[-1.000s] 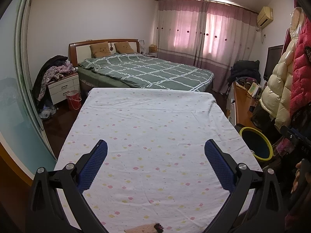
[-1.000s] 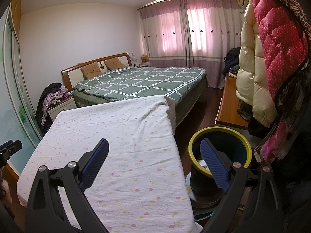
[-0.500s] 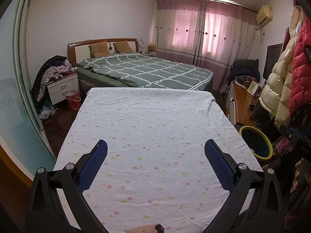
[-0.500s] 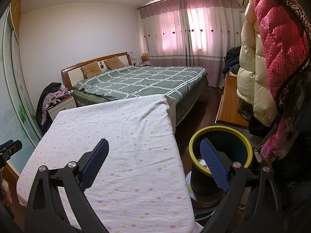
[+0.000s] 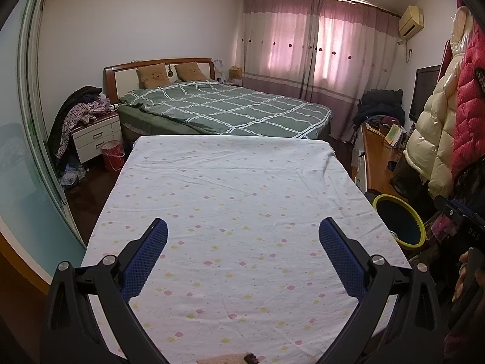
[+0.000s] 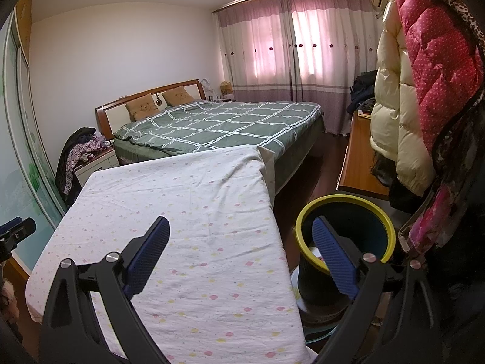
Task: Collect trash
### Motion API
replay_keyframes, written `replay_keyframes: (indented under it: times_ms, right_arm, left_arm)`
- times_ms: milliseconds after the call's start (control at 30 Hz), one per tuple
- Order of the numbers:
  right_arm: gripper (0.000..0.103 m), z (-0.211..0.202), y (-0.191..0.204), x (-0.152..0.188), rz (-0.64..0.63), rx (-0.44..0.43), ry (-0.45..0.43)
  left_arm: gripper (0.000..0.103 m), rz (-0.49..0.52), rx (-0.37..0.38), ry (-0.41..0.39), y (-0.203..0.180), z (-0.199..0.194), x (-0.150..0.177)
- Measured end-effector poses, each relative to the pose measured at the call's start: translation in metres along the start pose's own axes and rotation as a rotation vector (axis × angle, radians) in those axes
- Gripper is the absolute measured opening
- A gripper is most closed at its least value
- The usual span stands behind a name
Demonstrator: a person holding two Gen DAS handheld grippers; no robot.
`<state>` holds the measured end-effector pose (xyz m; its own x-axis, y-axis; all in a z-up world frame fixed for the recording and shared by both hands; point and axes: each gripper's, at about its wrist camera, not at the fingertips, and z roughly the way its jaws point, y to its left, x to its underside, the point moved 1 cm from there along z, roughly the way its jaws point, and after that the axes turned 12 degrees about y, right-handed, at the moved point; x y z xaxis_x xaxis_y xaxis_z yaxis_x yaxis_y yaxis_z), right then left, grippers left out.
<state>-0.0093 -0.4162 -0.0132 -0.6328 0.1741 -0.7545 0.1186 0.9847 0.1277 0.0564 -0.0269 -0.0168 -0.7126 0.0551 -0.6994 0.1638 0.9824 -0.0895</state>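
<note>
A dark bin with a yellow rim (image 6: 345, 236) stands on the floor right of the table; something pale lies at its bottom. The same bin (image 5: 398, 223) shows at the right edge in the left wrist view. My left gripper (image 5: 242, 232) hovers open over the flower-print cloth on the table (image 5: 236, 200), nothing between its fingers. My right gripper (image 6: 241, 230) is open too, straddling the table's right edge, its right finger (image 6: 332, 251) in front of the bin. A small pinkish-brown scrap (image 5: 233, 358) lies at the table's near edge.
A green checked bed (image 5: 224, 109) lies beyond the table. Padded coats (image 6: 424, 91) hang close on the right, with a wooden desk (image 6: 356, 157) behind the bin. A nightstand piled with clothes (image 5: 91, 127) and a red bucket (image 5: 112, 154) stand at left by a sliding glass door.
Both views have shifted only slightly; the grippers stay open and nothing was picked up or dropped.
</note>
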Motion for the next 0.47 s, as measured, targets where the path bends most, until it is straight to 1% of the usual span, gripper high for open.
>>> replay_keyframes:
  times_ms: [167, 267, 333, 367, 467]
  right_arm:
    - [0.092, 0.012, 0.003, -0.005, -0.005, -0.008, 0.019]
    - [0.094, 0.031, 0.011, -0.013, -0.02, -0.033, 0.047]
    - [0.096, 0.057, 0.019, -0.023, -0.033, -0.036, 0.087]
    - [0.097, 0.069, 0.024, -0.027, -0.036, -0.046, 0.104]
    - [0.097, 0.123, 0.044, -0.041, -0.036, -0.071, 0.173]
  left_arm:
    - [0.098, -0.005, 0.019, 0.029, 0.005, 0.015, -0.005]
    - [0.098, 0.0, -0.012, 0.059, 0.012, 0.036, -0.016]
    - [0.098, 0.002, -0.048, 0.096, 0.023, 0.059, -0.026]
    - [0.098, -0.009, -0.073, 0.122, 0.033, 0.077, -0.034]
    - [0.098, -0.035, -0.103, 0.151, 0.056, 0.115, -0.051]
